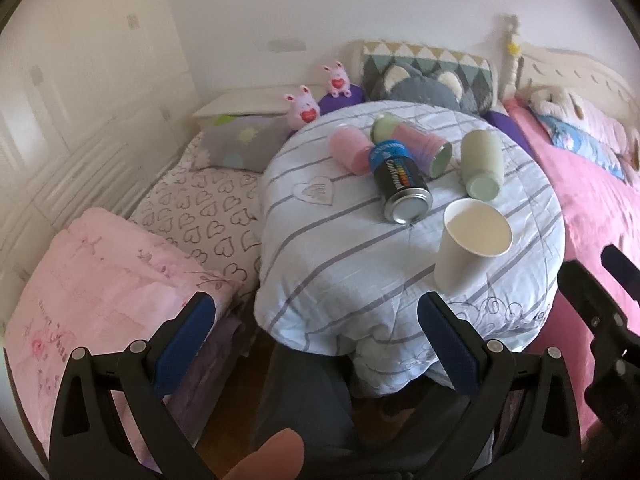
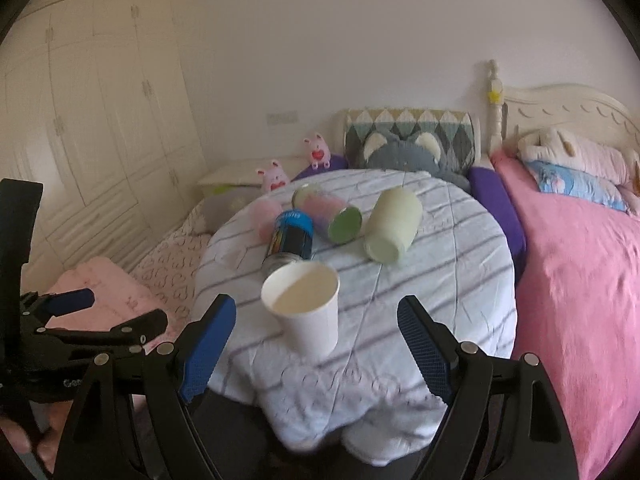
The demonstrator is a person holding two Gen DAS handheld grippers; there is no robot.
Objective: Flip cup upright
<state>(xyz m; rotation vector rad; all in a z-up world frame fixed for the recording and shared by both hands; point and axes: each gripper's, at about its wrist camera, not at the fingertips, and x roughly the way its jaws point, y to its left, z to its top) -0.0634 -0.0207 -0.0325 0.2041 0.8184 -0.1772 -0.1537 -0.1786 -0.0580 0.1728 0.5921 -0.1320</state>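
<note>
Both fisheye cameras looked forward and down along their own blue-padded fingers (image 1: 444,344) (image 2: 212,340) from near the front edge of the round, grey-striped quilt-covered surface (image 1: 340,264) (image 2: 420,280). The left view sat further left, taking in the folded pink blanket (image 1: 100,280); the right view faced the upright white paper cup (image 2: 308,312) closely. Both shared the striped surface, the cup (image 1: 468,252) and the grey cat-face cushion (image 1: 420,84) (image 2: 404,152) behind

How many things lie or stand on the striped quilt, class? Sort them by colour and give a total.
White paper cup, upright: 1
Pale green cup, on its side: 1
Pink cup, on its side: 1
Pink cup with green ends, on its side: 1
Black and blue can, on its side: 1
Total: 5
</note>
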